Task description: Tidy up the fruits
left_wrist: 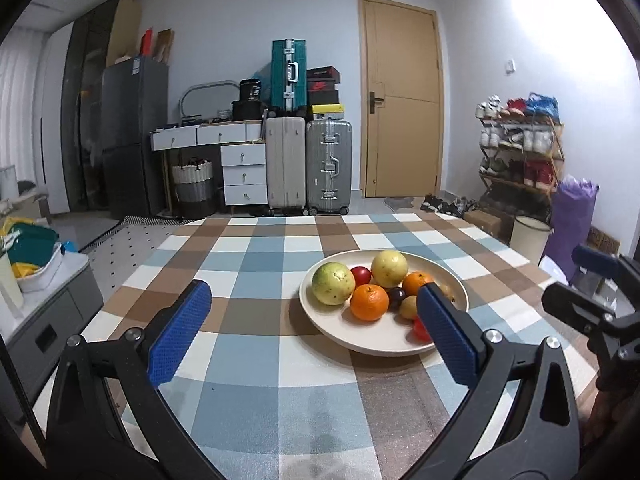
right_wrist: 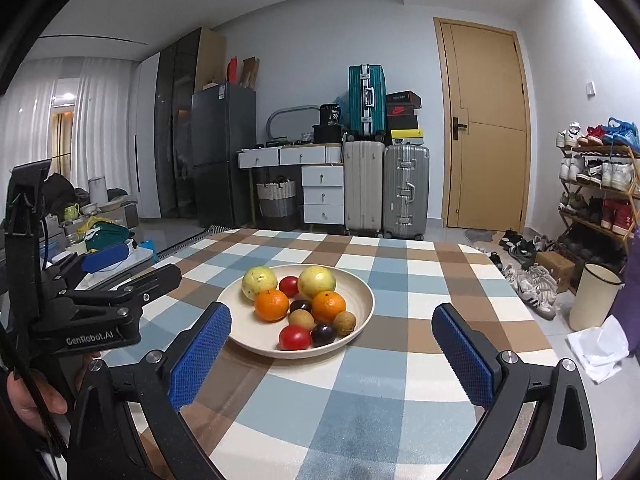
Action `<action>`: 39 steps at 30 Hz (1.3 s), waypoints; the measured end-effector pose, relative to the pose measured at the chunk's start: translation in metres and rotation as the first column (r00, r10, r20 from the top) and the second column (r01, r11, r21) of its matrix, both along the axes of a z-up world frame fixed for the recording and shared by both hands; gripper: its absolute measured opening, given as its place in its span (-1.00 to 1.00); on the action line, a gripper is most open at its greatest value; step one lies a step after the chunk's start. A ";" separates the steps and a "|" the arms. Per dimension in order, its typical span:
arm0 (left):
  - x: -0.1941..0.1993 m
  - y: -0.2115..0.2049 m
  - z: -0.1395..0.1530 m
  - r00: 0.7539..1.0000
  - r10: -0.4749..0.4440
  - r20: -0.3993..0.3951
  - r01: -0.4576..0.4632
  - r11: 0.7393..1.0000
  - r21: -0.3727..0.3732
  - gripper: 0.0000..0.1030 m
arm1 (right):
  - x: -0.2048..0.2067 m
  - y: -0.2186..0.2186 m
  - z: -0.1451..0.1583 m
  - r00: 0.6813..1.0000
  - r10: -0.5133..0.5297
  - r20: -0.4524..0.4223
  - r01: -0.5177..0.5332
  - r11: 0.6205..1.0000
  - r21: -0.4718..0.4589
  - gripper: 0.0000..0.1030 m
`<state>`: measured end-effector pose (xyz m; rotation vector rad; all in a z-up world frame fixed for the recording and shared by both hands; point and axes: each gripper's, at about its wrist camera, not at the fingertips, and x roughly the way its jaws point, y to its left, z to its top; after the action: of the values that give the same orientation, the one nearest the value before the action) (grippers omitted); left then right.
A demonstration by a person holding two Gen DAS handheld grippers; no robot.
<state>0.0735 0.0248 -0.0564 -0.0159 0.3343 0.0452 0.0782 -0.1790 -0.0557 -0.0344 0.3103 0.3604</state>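
Note:
A cream plate (right_wrist: 360, 300) sits on the checked tablecloth (right_wrist: 392, 280) and holds several fruits: two yellow-green guavas (right_wrist: 259, 282), two oranges (right_wrist: 272, 305), red tomatoes (right_wrist: 295, 337), dark plums (right_wrist: 323, 334) and small brown fruits (right_wrist: 345, 322). The plate also shows in the left wrist view (left_wrist: 360, 340), with a guava (left_wrist: 333, 283) and an orange (left_wrist: 369, 302). My left gripper (left_wrist: 314, 294) is open and empty, near the plate's left side. My right gripper (right_wrist: 331, 314) is open and empty, just in front of the plate.
The table's right edge (right_wrist: 516, 292) drops to a floor with shoes, a bin (right_wrist: 592, 296) and a shoe rack (right_wrist: 596, 184). Suitcases (right_wrist: 384, 188), drawers and a door stand behind. A low cabinet with clutter (left_wrist: 36, 264) is at the left.

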 end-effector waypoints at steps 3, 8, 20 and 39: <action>0.000 -0.004 0.003 1.000 -0.009 0.001 0.009 1.000 0.015 0.99 | 0.000 0.000 0.000 1.000 0.001 -0.001 -0.001 1.000 0.001 0.99; -0.001 -0.004 0.004 1.000 -0.007 0.001 0.007 1.000 0.014 0.99 | 0.001 0.000 -0.001 1.000 0.004 -0.004 -0.004 1.000 0.003 0.99; -0.002 -0.004 0.004 1.000 -0.007 0.002 0.007 1.000 0.012 0.99 | 0.001 0.001 -0.001 1.000 0.004 -0.004 -0.004 1.000 0.003 0.99; -0.001 -0.004 0.003 1.000 -0.002 0.001 0.002 1.000 0.017 0.99 | 0.001 0.001 -0.001 1.000 0.004 -0.003 -0.004 1.000 0.002 0.99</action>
<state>0.0723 0.0211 -0.0533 0.0012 0.3328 0.0462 0.0790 -0.1782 -0.0569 -0.0324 0.3128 0.3647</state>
